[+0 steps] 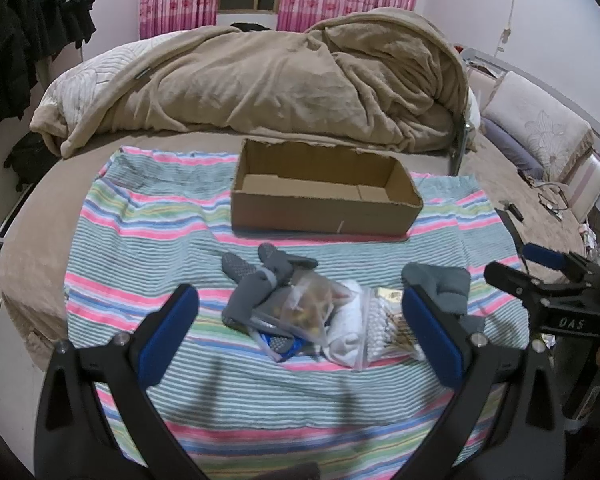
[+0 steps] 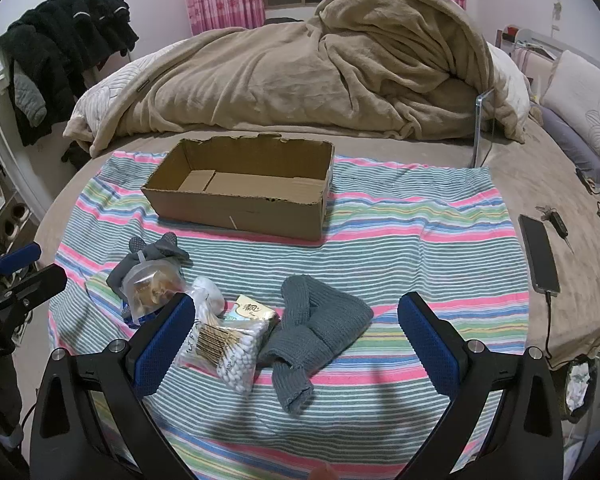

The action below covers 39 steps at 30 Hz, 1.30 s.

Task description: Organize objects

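Both tools are spread wide and hold nothing. The left gripper (image 1: 300, 328) hangs over the left part of the pile; the right gripper (image 2: 296, 340) hangs over the knit piece (image 2: 320, 328).

Task items: all lie in one heap on the striped cloth (image 2: 400, 224), in front of the box (image 2: 240, 192) and apart from it. Noted: grey socks (image 1: 256, 284), a snack bag (image 1: 308, 308), a white roll (image 1: 346, 328), a swab bag (image 2: 228, 348) and a gold packet (image 2: 252, 310).

Risks, as judged:
- The items overlap. A grip on one bag may drag its neighbour or take two at once.
- The bags are slick and slack; a pinch at a corner could slip on the way to the box.
- The socks lie partly under the snack bag, so pulling them would scatter the heap.
- The cloth is loose on a soft bed; a low pinch could catch it and shift everything.
- The grippers work close together and could collide.

Containers: the box stands open and empty. The snack bag holds brown pieces, kind unclear; the swab bag holds cotton swabs.
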Available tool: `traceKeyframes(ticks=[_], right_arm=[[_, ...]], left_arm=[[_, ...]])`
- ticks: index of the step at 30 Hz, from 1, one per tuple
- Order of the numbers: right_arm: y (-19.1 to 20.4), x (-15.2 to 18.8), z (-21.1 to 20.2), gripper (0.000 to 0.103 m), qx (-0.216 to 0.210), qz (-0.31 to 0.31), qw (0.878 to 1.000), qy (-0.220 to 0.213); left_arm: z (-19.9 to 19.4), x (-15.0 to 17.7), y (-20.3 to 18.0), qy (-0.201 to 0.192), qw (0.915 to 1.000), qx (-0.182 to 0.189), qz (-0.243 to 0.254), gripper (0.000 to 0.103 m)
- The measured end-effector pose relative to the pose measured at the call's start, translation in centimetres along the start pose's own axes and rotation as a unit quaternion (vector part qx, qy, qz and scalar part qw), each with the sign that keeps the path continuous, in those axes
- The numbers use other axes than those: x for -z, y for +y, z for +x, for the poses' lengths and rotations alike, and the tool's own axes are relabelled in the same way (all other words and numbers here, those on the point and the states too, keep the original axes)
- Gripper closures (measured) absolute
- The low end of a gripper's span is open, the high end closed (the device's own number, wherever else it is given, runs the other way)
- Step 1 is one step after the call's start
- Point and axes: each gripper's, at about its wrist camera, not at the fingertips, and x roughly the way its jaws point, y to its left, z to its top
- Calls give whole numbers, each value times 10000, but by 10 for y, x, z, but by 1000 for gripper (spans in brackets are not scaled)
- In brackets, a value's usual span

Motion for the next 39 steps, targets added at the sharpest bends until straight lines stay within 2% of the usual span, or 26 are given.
traceKeyframes(ticks=[27,39], right_arm=[[-3,-1,3,0,15,11,10000,54],[-24,-7,24,0,226,97,9995,184]], left_arm=[[11,0,9,128,9998,95,-152,1],[46,-5,31,295,9993,-83,-207,3]])
